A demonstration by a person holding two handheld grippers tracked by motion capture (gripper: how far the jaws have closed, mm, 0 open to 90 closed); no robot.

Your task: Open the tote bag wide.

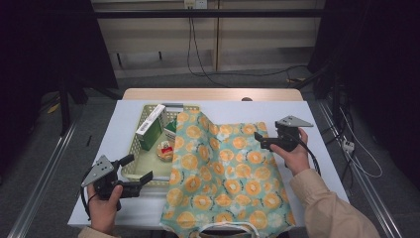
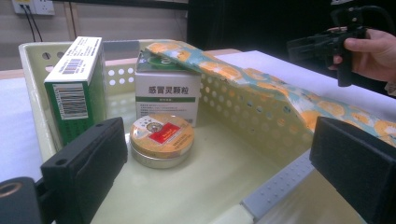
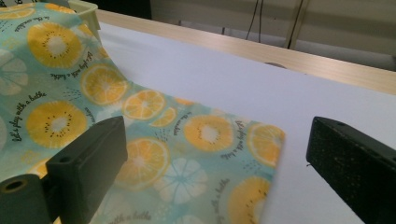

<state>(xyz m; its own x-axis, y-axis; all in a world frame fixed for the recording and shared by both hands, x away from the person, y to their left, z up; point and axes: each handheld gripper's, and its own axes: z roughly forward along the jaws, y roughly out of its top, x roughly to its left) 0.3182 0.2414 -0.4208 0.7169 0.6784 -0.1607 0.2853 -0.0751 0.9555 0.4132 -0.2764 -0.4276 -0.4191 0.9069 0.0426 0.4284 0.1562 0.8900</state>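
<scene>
The left gripper (image 1: 134,174) hung spread at the basket (image 1: 130,167); the right gripper (image 1: 267,141) gaped over the fruit-print tote bag's (image 1: 223,178) far corner. With the bag draped over the basket rim, a pull risked dragging the basket.

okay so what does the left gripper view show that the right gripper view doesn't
Left gripper view alone: the inside of the pale yellow basket, holding a green and white box standing upright, a white box with Chinese print and a round tin lying flat, plus the right gripper in a hand farther off.

Right gripper view alone: the far right corner of the citrus-print bag lying flat on the white table top, and the table's wooden far edge.

Both: the bag draped over the basket's rim, the white table top, and a pair of open black jaws.
</scene>
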